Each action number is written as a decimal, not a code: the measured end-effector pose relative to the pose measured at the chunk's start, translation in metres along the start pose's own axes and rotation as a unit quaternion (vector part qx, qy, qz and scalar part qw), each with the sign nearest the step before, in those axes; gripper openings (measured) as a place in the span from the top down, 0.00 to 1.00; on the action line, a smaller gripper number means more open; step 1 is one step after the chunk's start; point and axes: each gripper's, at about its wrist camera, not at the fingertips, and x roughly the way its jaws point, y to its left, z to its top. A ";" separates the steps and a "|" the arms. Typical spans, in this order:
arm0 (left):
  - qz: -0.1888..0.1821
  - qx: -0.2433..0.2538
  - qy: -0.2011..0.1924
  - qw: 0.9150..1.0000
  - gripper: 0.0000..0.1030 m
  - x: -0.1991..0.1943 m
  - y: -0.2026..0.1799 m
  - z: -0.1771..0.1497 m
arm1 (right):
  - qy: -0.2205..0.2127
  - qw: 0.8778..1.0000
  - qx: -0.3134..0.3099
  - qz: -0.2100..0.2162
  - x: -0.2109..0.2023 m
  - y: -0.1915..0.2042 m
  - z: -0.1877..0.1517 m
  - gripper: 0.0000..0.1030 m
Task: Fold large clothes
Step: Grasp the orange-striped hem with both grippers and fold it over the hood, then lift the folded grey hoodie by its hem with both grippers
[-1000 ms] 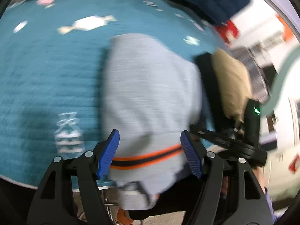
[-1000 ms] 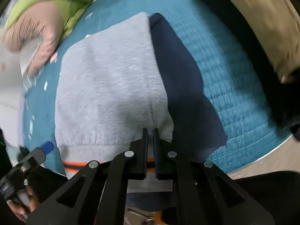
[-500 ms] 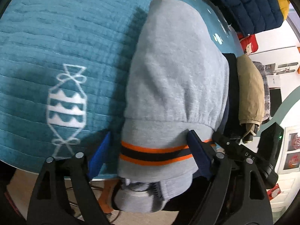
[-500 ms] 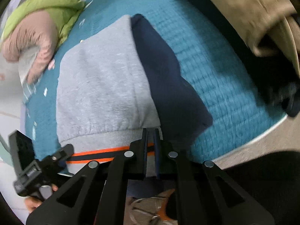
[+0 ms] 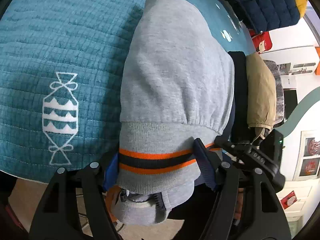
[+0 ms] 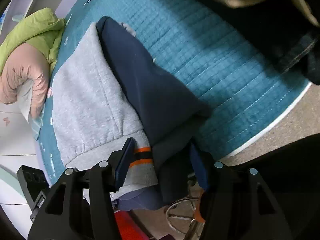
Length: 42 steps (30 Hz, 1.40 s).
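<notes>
A folded grey sweatshirt (image 5: 176,76) with a navy panel (image 6: 152,88) lies on the teal quilted cover (image 5: 60,60). Its ribbed hem (image 5: 158,146), striped orange and black, hangs over the near edge. My left gripper (image 5: 158,168) straddles the hem. Its jaws are closing and both blue pads touch the cloth's sides. My right gripper (image 6: 161,164) is at the hem's navy corner. Its jaws are opening, the hem (image 6: 142,160) and navy cloth lie loose between them, and the pads stand off. Each gripper shows at the edge of the other's view.
A green jacket (image 6: 34,30) and a pink garment (image 6: 22,74) lie at the cover's far left. A navy quilted jacket (image 5: 264,4) and tan clothes (image 5: 260,92) lie on the right. The cover's white edge (image 6: 280,120) borders the floor, where a metal chair base (image 6: 180,210) stands.
The right gripper, shut on the hem before, has spread its jaws and rolled. The left gripper sank closer over the hem; its jaws widened, then narrowed onto it.
</notes>
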 end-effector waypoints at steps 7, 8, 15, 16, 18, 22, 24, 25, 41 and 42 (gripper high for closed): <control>0.012 0.002 0.008 1.000 0.34 0.006 -0.002 0.001 | 0.049 0.997 0.039 0.045 0.007 -0.009 -0.005 0.43; 0.011 0.001 0.011 1.000 0.34 0.006 0.000 0.002 | 0.045 0.997 0.042 0.050 0.008 -0.010 -0.004 0.42; 0.014 0.005 0.014 1.000 0.34 0.009 -0.003 0.001 | 0.053 0.996 0.035 0.066 -0.004 0.000 -0.002 0.64; 0.015 0.005 0.013 1.000 0.34 0.009 -0.004 0.001 | 0.049 0.996 0.024 0.068 -0.009 0.007 -0.001 0.64; 0.015 0.003 0.012 1.000 0.34 0.008 -0.004 0.001 | 0.047 0.997 0.000 0.053 -0.007 0.018 0.001 0.62; 0.024 0.011 0.014 1.000 0.34 0.010 -0.007 0.001 | 0.045 0.996 0.033 0.063 0.012 0.003 -0.001 0.50; 0.028 0.014 0.015 0.999 0.34 0.011 -0.009 0.001 | 0.036 0.996 0.032 0.075 0.013 0.004 -0.004 0.51; 0.031 0.013 0.017 0.999 0.34 0.012 -0.009 0.001 | 0.035 0.996 0.029 0.082 0.011 0.005 -0.005 0.54; 0.077 0.114 -0.064 0.988 0.44 -0.025 -0.055 -0.001 | -0.124 0.948 -0.273 -0.110 -0.038 0.120 -0.072 0.80; 0.082 0.124 -0.068 0.987 0.46 -0.028 -0.057 -0.002 | -0.136 0.942 -0.283 -0.121 -0.040 0.126 -0.076 0.80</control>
